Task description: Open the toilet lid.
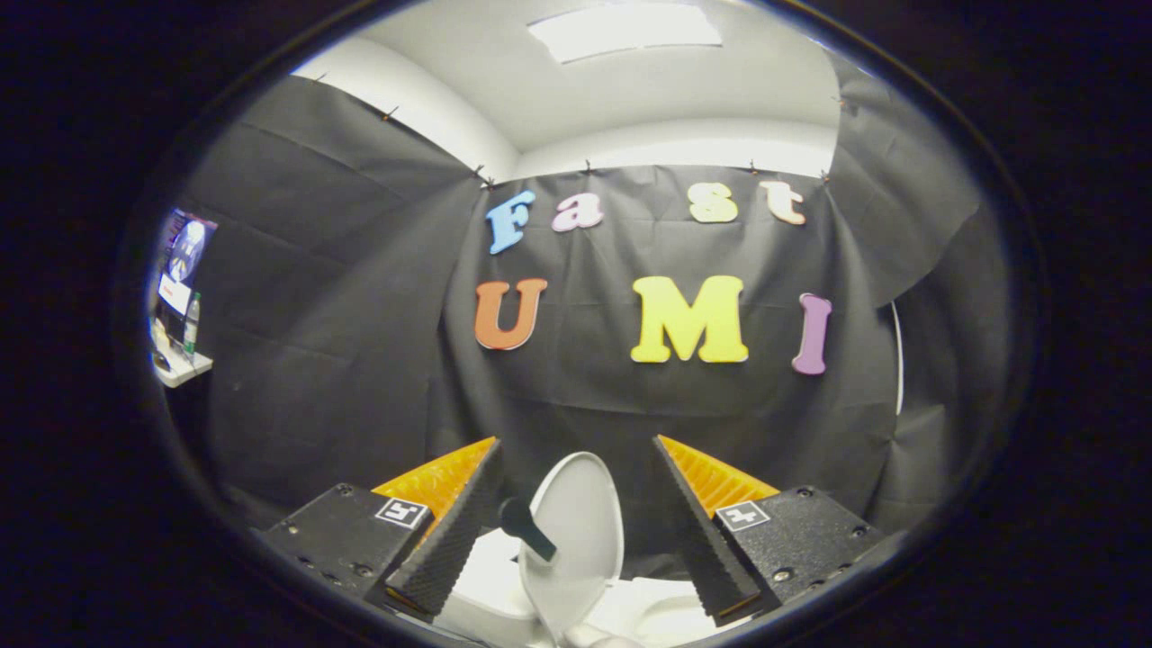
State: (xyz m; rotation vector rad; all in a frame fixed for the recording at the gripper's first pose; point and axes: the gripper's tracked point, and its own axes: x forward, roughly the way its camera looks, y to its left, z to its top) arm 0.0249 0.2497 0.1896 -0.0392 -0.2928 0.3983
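Observation:
The white toilet lid stands raised, nearly upright and seen partly edge-on, between my two fingers and a little beyond them. A short dark handle sticks out from the lid's left side. Below the lid lies the white toilet body, with more of its rim to the right. My gripper is open, its fingers spread wide on either side of the lid and touching nothing. The bowl itself is hidden below the fingers.
The black cloth wall hangs close behind the toilet and wraps around both sides. Far to the left, a small white shelf carries a bottle and a screen. A ceiling light glows overhead.

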